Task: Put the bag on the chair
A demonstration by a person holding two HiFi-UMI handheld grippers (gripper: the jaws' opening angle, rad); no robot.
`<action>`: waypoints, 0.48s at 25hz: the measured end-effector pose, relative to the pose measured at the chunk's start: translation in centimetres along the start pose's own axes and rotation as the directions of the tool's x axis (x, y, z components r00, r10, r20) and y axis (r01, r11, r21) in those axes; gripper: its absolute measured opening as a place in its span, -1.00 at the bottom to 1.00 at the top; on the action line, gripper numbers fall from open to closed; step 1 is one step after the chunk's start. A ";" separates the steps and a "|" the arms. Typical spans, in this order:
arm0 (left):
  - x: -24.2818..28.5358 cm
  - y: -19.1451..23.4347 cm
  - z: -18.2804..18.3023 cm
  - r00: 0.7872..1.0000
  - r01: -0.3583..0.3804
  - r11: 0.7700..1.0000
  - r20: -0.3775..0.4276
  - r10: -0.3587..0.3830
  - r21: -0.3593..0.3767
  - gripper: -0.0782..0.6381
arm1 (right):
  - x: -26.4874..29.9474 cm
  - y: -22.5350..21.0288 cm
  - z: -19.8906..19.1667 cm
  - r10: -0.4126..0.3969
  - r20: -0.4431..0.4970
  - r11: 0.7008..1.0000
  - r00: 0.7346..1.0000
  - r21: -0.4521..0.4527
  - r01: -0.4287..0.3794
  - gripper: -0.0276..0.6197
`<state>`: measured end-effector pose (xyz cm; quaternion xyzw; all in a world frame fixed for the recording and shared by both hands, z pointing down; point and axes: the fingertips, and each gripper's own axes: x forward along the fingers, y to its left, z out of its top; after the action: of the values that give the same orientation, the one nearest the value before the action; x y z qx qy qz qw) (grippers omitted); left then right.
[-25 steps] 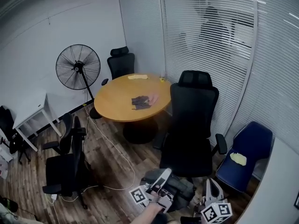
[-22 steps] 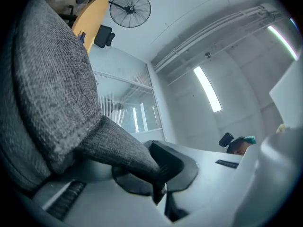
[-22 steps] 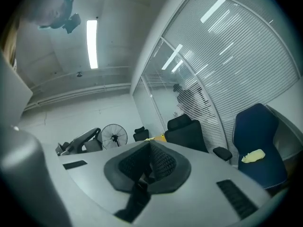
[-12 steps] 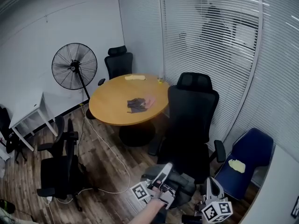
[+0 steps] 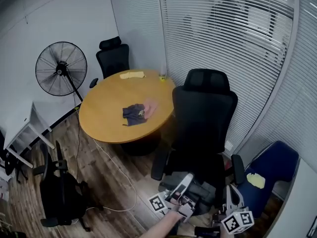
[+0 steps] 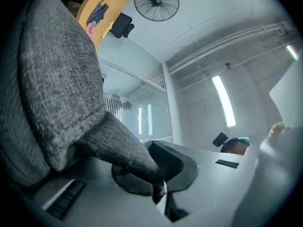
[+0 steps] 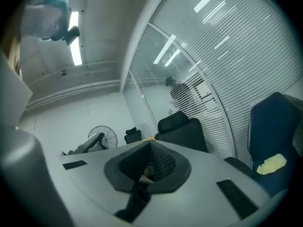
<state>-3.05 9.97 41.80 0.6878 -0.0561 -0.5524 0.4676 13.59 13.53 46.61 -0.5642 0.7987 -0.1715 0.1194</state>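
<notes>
The grey fabric bag hangs at the bottom of the head view, just in front of the seat of the tall black office chair. My left gripper is shut on a fold of the bag, which fills the left side of the left gripper view; there the left gripper pinches the grey cloth between its jaws. My right gripper is low at the right, beside the bag, and in its own view the right gripper is shut with nothing in it.
A round wooden table with cloths on it stands behind the black chair. A blue chair with a yellow cloth is at the right. A standing fan and more black chairs stand at the left. Blinds cover the glass wall.
The head view has moved forward and to the right, so the black chair is nearer. The bag, still in my left gripper, has come up close to the chair's seat.
</notes>
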 end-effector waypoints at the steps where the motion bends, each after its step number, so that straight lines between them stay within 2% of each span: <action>1: 1.1 1.2 0.8 1.000 -0.001 1.000 -0.008 0.001 -0.010 -0.72 | 1.8 -0.5 0.4 0.002 0.006 1.000 1.000 0.005 -0.002 -0.87; 12: 12.1 12.8 8.6 0.992 -0.075 0.993 -0.104 0.065 -0.094 -0.72 | 18.1 -5.4 2.8 -0.055 0.007 0.998 0.998 0.007 0.055 -0.88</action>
<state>0.23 -9.28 42.68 0.6887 -0.0294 -0.5022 0.5222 13.21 -5.53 46.33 -0.5861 0.7820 -0.1754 0.1194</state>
